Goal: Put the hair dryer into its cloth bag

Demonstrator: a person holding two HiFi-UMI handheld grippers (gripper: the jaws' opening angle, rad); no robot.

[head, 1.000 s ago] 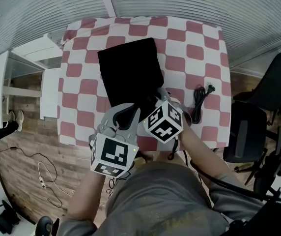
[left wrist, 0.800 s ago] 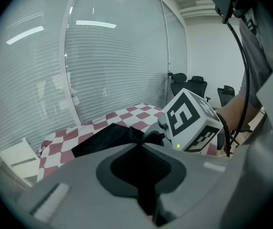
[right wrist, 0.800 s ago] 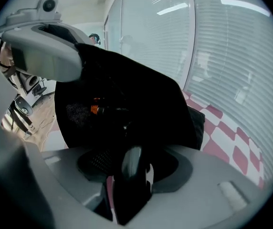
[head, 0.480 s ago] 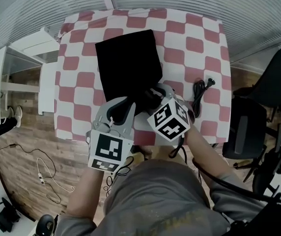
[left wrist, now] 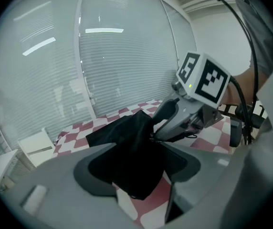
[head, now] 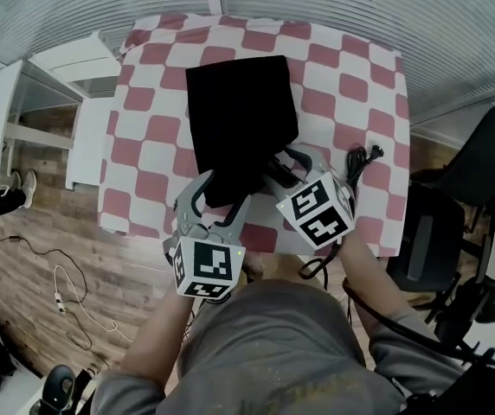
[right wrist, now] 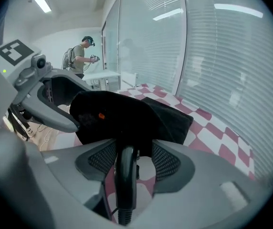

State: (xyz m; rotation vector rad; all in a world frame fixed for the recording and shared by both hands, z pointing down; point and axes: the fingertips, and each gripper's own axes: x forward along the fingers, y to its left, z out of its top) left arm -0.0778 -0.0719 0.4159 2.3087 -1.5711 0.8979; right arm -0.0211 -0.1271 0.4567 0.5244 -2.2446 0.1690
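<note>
2 grips on, dryer nose at the bag's mouth.
Left gripper [left wrist: 136,171] pinches the cloth bag [head: 241,111]; right gripper [right wrist: 127,160] clamps the hair dryer [right wrist: 125,175] handle. Best: lift the mouth, slide straight in, watch the cord [head: 354,167].

Table [head: 351,67]: rect. top, fully covered.
Cover: red/white checked cloth [head: 157,158], hangs over near edge & both side edges.
Cloth bag [head: 241,115]: black, lies approx. mid-top, long axis far-to-near, slightly skewed; far end flat on cloth, near end reaches toward near edge.
Power cord [head: 356,167]: black, bunched, w/ plug, by right edge, closer to near-right corner; apart from bag.
</note>
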